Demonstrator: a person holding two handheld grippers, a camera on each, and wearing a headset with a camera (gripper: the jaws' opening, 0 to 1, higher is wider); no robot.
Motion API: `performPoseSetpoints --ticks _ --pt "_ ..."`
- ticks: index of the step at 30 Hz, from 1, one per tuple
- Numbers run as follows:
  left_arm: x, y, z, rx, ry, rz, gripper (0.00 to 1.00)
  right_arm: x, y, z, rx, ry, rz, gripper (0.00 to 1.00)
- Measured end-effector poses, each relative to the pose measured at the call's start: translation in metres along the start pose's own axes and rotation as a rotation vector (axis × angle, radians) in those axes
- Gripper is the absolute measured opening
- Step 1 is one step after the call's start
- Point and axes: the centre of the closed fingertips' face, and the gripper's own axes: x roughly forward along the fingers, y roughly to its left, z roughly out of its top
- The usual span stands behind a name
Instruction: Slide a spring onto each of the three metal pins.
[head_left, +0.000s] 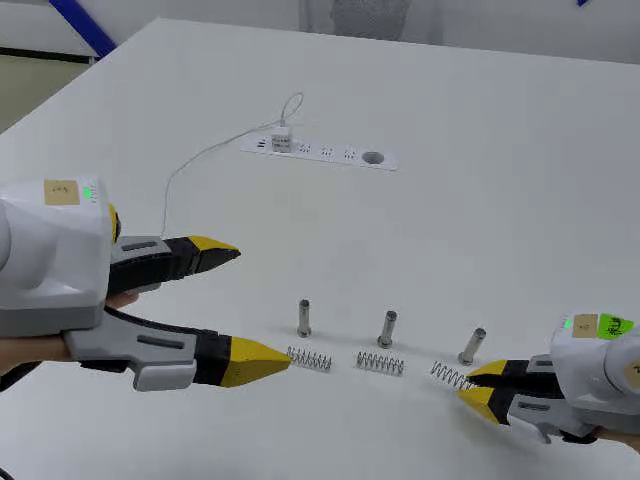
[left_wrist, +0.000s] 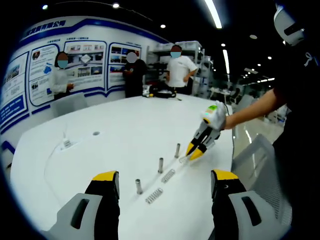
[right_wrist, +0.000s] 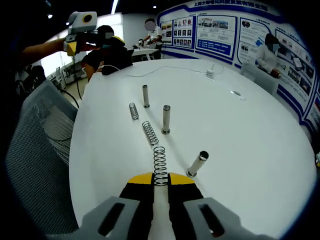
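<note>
My right gripper (head_left: 468, 385) pinches the near end of the right spring (right_wrist: 160, 165), a fine wire coil. My right gripper view shows it caught between the yellow tips, by the worktop's (head_left: 480, 120) near edge, beside the smooth flanged right pin (right_wrist: 197, 164). My left gripper (head_left: 263, 306) hangs spread wide, holding nothing. The middle spring (head_left: 380, 363) and left spring (head_left: 309, 358) lie flat before the upright middle pin (head_left: 387, 328) and left pin (head_left: 304, 318). The head view adds a white power strip (head_left: 320, 152) farther back.

Broad white surface (head_left: 480, 120), long white power strip (head_left: 330, 153) lying toward its far side, small white plug (head_left: 281, 143) seated in the strip, thin white cable (head_left: 200, 160) looping away from it, grey mesh chair (right_wrist: 35, 165) beside the surface, blue-and-white wall boards (left_wrist: 75, 60), three people (left_wrist: 178, 67) standing beyond.
</note>
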Motion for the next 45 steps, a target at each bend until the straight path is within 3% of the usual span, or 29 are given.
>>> performPoseSetpoints --ticks 6,9,15,23,31,45 --pt "0.011 -0.009 -0.001 0.032 0.025 -0.04 0.75 -0.013 0.003 0.017 -0.027 -0.021 0.02 0.1" --pt "0.016 -0.012 0.001 0.042 0.012 -0.044 0.74 -0.018 0.005 0.026 -0.056 -0.024 0.032 0.1" --pt "0.029 -0.027 -0.005 0.072 0.029 -0.075 0.7 -0.03 0.01 0.051 -0.09 -0.079 0.047 0.1" --pt "0.045 -0.046 -0.01 0.096 0.036 -0.114 0.65 -0.04 0.019 0.077 -0.148 -0.109 0.057 0.1" --pt "0.051 -0.05 -0.006 0.109 0.017 -0.129 0.55 -0.048 0.029 0.091 -0.22 -0.112 0.078 0.1" --pt "0.068 -0.066 0.0 0.134 0.001 -0.188 0.51 -0.05 0.058 0.109 -0.337 -0.106 0.157 0.1"
